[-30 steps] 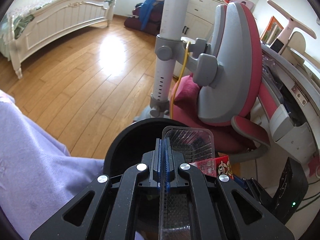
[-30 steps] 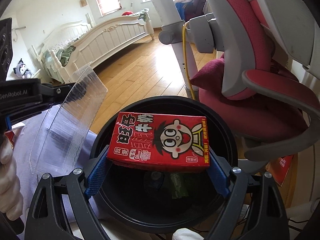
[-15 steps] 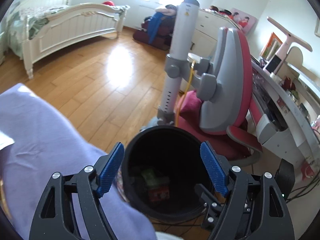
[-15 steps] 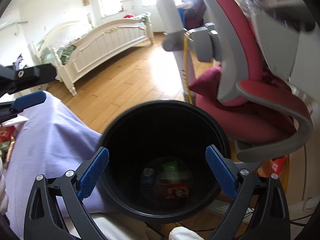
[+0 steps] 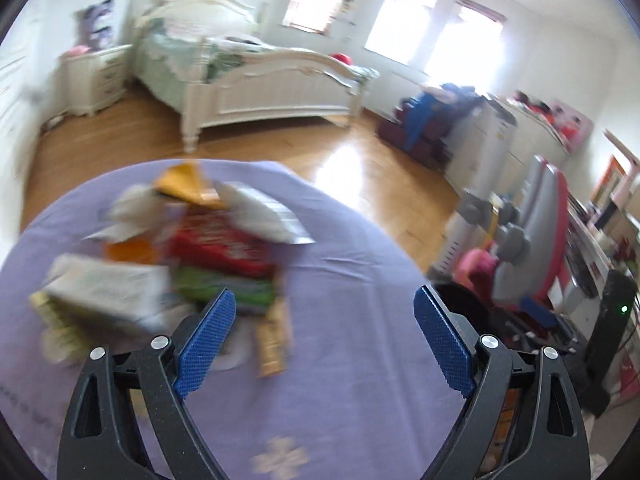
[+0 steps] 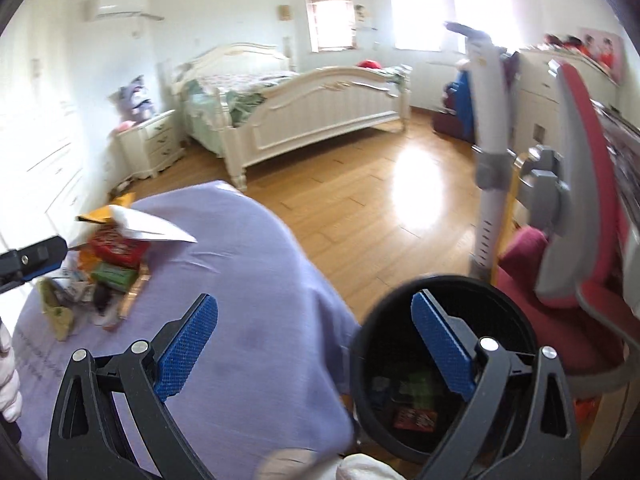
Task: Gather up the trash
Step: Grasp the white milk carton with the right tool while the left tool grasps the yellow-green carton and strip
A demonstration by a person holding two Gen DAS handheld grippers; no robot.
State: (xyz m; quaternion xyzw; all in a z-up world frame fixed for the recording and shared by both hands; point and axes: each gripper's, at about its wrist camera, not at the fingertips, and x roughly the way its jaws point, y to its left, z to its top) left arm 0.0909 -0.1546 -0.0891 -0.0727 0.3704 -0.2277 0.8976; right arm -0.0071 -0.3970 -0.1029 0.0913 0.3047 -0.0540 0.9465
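left tool (image 5: pixel 324 336): we see the jaws opening wide, nothing between the pads; it points down at the trash pile (image 5: pixel 180 256).
right tool (image 6: pixel 314 344): jaws spread wide, empty; it hangs over the edge of the surface (image 6: pixel 256 280), one finger in front of the bin (image 6: pixel 444 364).
why both empty: we judge each is free for a fresh pick; the bin already has wrappers at the bottom, a red one and a green one among them.
trash pile: wrappers and packets heaped on the far left part of the purple-covered surface; a white pouch (image 5: pixel 264 216) on top, a red pack (image 5: pixel 220 248) under it, a green pack (image 5: pixel 228 288) nearest the left tool, a pale packet (image 5: pixel 104 292) to the left. The left view is blurred, so exact overlaps we cannot tell.
bin: black, round, open top, on the floor just beside the surface's right edge, short carry from the pile.
around: red and grey chair (image 6: pixel 580 208) right beside the bin, white pole (image 6: pixel 490 128) behind it, bed (image 6: pixel 304 108) well apart across the wood floor.
in the way: nothing between the tools and the pile; we reckon the chair crowds the bin's far side, and the heaped wrappers may drag neighbours when one is picked.
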